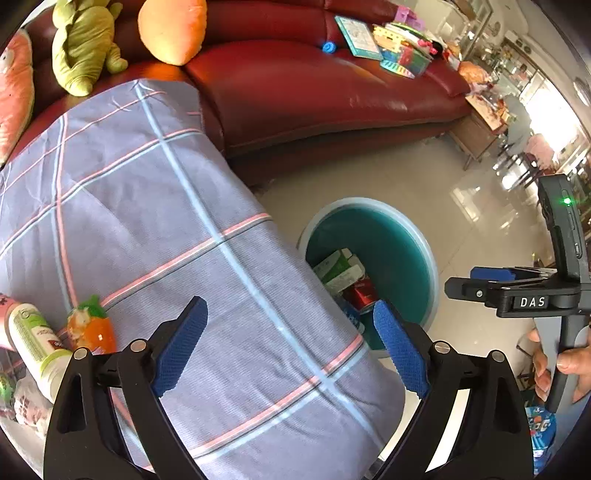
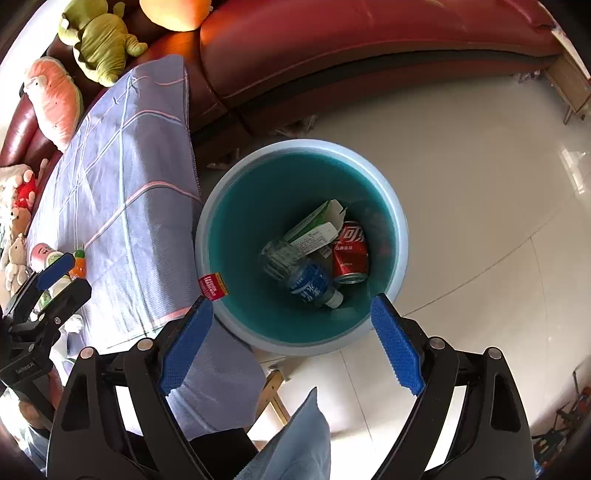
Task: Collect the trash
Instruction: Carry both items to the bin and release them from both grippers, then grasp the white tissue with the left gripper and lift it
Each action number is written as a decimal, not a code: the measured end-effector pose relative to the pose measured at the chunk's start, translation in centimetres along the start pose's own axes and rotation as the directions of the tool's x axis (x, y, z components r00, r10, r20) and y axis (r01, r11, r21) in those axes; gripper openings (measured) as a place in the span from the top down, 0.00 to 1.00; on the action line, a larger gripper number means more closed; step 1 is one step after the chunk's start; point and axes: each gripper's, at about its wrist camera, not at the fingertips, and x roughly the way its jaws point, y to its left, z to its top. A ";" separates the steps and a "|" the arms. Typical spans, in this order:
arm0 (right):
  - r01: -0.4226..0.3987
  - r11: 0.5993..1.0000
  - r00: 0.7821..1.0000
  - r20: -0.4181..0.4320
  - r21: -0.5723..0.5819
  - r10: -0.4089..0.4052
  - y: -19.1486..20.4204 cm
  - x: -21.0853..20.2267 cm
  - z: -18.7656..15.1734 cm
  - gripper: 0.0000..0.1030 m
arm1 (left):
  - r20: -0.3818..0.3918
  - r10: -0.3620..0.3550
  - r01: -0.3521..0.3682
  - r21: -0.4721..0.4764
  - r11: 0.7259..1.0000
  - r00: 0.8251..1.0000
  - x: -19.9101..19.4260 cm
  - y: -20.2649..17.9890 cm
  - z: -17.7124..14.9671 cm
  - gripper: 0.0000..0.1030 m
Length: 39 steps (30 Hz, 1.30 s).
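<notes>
Glossy pale tile floor (image 2: 461, 184), dark red leather sofa (image 1: 314, 92) behind, plaid-covered counter (image 1: 166, 221) in front of it.

Trash bin (image 2: 399, 236): round, light blue rim, teal inside, stands on the floor just beside the counter's edge. Inside it: red soda can (image 2: 349, 254) lying on its side, clear water bottle (image 2: 299, 273) with blue label and white cap, green-and-white carton (image 2: 314, 225) with its flap open. All three touch at the bottom. Small red tag (image 2: 213, 286) sits at the bin rim on the counter side.

Right tongs (image 2: 291, 343): pointing steeply down over the bin, blue pads spread wide, nothing between them, no contact with the bin contents. Left view shows it from the side, a hand (image 1: 561, 365) wrapped round its grip, green light lit on the body.

Left tongs (image 1: 291, 339): tilted down over the counter's cloth near its bin-side edge, pads wide apart, empty. One fingertip overlaps the bin in view; cannot tell contact.

Still on the counter, far side from the bin: white bottle (image 1: 37, 343) with green label lying on its side, orange carrot-shaped pouch (image 1: 90, 328) next to it, crumpled wrapper (image 1: 26, 406) near the edge.

Sofa: green plush (image 1: 85, 44), orange cushion (image 1: 173, 29), pink plush (image 1: 14, 92) at the counter end; books and toys (image 1: 388, 44) piled at the far end.
</notes>
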 end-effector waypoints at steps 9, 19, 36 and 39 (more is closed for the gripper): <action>0.036 0.998 0.999 0.003 -0.056 -0.036 3.4 -1.1 -1.4 0.19 | 0.023 0.017 -0.016 -0.044 0.999 1.000 -2.5 3.2 -2.1 0.08; 0.004 0.985 1.000 -0.001 -0.173 -0.005 11.5 -1.2 -4.0 0.19 | 0.050 0.073 -0.068 -0.102 0.992 0.996 -6.4 9.0 -6.2 0.08; -0.085 0.928 0.995 -0.077 -0.364 0.061 26.6 1.6 -10.2 0.19 | 0.101 0.275 -0.249 -0.215 0.944 0.956 -15.4 21.2 -15.9 0.08; -0.110 0.922 0.993 -0.082 -0.372 0.085 28.2 1.7 -11.0 0.18 | 0.088 0.302 -0.272 -0.251 0.929 0.949 -15.7 23.3 -17.6 0.08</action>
